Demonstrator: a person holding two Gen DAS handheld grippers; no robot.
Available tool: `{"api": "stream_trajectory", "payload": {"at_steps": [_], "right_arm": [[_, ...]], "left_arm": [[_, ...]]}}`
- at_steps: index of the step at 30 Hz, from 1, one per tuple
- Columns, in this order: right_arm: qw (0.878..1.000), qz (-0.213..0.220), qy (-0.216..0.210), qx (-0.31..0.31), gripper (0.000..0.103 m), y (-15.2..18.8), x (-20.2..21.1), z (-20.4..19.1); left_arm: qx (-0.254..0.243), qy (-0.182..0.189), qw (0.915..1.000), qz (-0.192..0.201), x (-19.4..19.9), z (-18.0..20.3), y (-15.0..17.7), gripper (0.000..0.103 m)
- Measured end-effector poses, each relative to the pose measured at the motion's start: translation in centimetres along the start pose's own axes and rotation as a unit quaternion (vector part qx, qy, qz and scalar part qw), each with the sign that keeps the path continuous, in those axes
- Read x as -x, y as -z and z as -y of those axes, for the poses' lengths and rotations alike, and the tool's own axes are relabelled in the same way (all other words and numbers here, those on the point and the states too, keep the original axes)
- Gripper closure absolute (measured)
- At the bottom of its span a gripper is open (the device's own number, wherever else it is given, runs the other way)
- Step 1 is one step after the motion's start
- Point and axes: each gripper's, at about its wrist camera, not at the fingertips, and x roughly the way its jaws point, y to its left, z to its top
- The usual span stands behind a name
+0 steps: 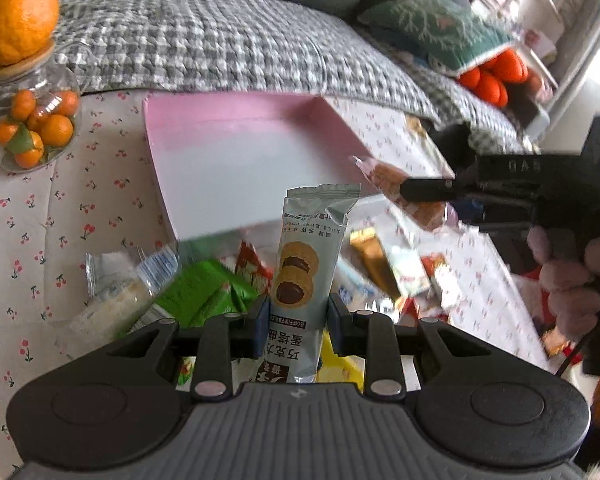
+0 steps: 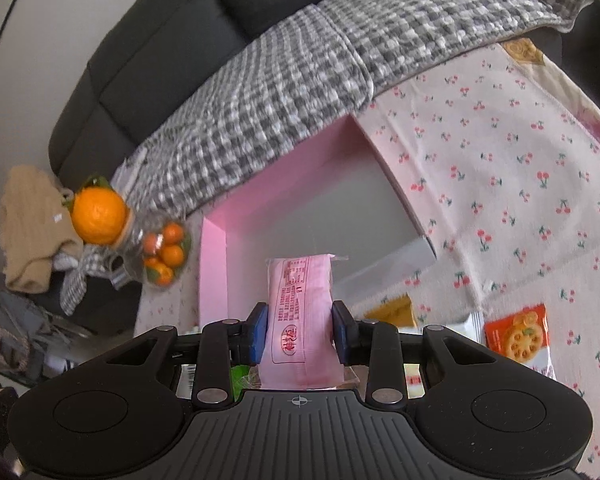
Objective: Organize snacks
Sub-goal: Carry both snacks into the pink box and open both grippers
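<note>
Left gripper (image 1: 298, 322) clamps cookie packet (image 1: 300, 276); right gripper (image 2: 300, 330) clamps pink packet (image 2: 300, 312).

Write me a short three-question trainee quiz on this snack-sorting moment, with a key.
1. True or false: the pink box already holds several snacks.
2. Which packet does the left gripper hold? A) the green packet B) the grey-blue cookie packet C) the orange biscuit packet
3. Fill in: the right gripper is shut on a ____ packet.

Key
1. False: what shows of the box floor is bare.
2. B: the grey-blue cookie packet stands upright between the pads; the green packet lies in the pile below.
3. Pink: the pink packet is clamped between the blue pads.
</note>
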Motion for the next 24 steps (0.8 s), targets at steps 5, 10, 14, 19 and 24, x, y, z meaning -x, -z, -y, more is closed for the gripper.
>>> {"api": "stream_trajectory", "payload": {"at_steps": [5,10,14,19,24], "right_arm": [[1.000,0.015,-0.012,-0.004,0.071,-1.1,-1.1,-0.4],[0.999,0.031,-0.022,-0.007,0.071,-2.2,-2.7,-0.8],[0.999,0.042,-0.012,0.008,0.071,-3.1,-4.3,-1.0],[0.999,0.041,0.001,0.005,0.071,-3.6,-6.3,-0.4],[0.999,0.038,0.017,0.010,0.071,-3.7,-7.7,-0.2]], "left_arm": [[0.041,-0.016,0.9988,0.022,-0.8,-1.0,-2.3,0.076],[0.064,-0.033,0.9961,0.050,-2.6,-1.8,-4.7,0.076],[0.070,-0.058,0.9931,0.074,-4.1,-2.1,-5.9,0.076],[0.072,-0.082,0.9887,0.103,-5.7,-2.9,-6.9,0.076],[0.083,-0.105,0.9855,0.105,-7.2,-3.6,-7.1,0.076]]}}
